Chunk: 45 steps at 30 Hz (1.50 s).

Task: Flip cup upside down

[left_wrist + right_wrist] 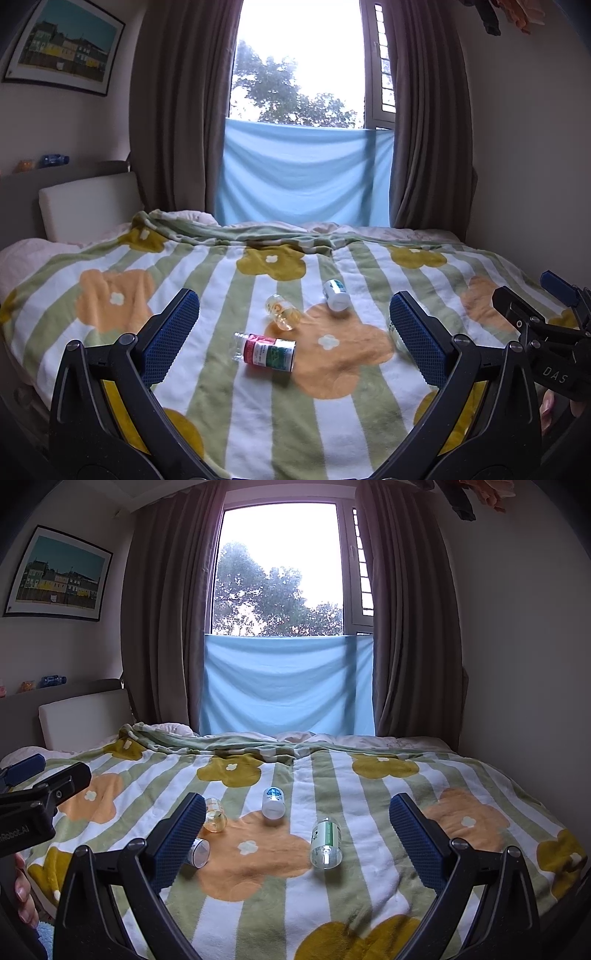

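Note:
Several small cups lie on their sides on the striped flower blanket (236, 413). In the left wrist view I see an amber glass cup (282, 312), a white cup with a green label (336, 294) and a clear cup with a red and green label (266, 350). My left gripper (294, 301) is open above them, holding nothing. In the right wrist view a clear green-labelled cup (325, 843) lies between the fingers of my open right gripper (298, 801). The amber cup (215, 814) and white cup (273, 803) lie beyond; the red-labelled cup (198, 852) is partly hidden by my left finger.
The blanket (369, 886) covers a bed with a white headboard (88, 206) at the left. Brown curtains (177, 110) and a blue cloth (303, 173) hang at the window behind. The other gripper (554, 317) shows at the right edge; a hand (24, 897) at the lower left.

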Motion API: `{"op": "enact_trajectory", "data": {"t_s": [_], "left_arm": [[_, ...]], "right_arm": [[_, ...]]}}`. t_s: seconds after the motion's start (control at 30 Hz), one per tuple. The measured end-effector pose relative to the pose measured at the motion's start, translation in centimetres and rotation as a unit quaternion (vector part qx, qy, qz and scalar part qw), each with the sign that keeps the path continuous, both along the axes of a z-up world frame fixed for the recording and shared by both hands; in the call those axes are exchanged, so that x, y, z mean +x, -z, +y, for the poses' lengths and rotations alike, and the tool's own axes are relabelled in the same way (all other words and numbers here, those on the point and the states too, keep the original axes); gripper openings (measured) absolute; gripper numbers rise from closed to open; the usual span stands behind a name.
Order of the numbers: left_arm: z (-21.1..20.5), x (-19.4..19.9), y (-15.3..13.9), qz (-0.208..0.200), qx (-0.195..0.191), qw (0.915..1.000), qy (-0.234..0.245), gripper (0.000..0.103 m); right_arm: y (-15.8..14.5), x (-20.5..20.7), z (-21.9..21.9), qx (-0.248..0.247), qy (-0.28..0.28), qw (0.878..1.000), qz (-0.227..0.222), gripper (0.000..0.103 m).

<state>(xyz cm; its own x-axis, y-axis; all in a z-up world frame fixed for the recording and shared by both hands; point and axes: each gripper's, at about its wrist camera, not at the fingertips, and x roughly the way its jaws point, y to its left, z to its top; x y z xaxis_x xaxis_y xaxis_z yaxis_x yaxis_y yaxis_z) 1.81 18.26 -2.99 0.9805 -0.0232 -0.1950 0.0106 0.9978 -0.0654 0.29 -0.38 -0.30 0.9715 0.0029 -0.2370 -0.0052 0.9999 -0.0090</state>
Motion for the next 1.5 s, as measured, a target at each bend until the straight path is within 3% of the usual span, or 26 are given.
{"op": "enact_trajectory", "data": {"t_s": [0.17, 0.47, 0.63, 0.83, 1.07, 1.23, 1.43, 1.5], "left_arm": [[0.2, 0.3, 0.2, 0.006, -0.003, 1.0000, 0.003, 0.103], [0.5, 4.0, 0.5, 0.062, -0.008, 0.9978, 0.020, 0.103], [0.2, 9.1, 0.2, 0.097, -0.008, 0.9945, 0.039, 0.103], [-1.7, 18.5, 0.6, 0.156, -0.009, 0.9847, 0.078, 0.103], [-4.9, 32.7, 3.5, 0.250, 0.010, 0.9622, 0.107, 0.103], [-7.1, 43.5, 6.6, 0.330, 0.020, 0.9381, 0.105, 0.103], [-10.2, 53.0, 12.0, 0.437, 0.033, 0.8931, 0.100, 0.103], [-10.9, 54.8, 14.1, 0.477, 0.027, 0.8729, 0.100, 0.103]], "right_arm": [[0.3, 0.0, 0.4, -0.001, 0.000, 1.000, 0.002, 0.099], [1.9, 1.7, 0.8, 0.001, -0.005, 1.000, 0.020, 0.099], [3.3, 3.5, 0.5, -0.002, -0.001, 0.999, 0.036, 0.099], [6.2, 8.2, 0.6, -0.010, -0.016, 0.997, 0.079, 0.099], [10.5, 12.7, 0.9, -0.005, -0.030, 0.991, 0.129, 0.099], [12.9, 14.3, 1.3, 0.010, -0.041, 0.987, 0.156, 0.099], [15.0, 14.9, 1.8, 0.012, -0.047, 0.984, 0.172, 0.099], [15.5, 14.8, 1.8, 0.012, -0.047, 0.983, 0.176, 0.099]]}}
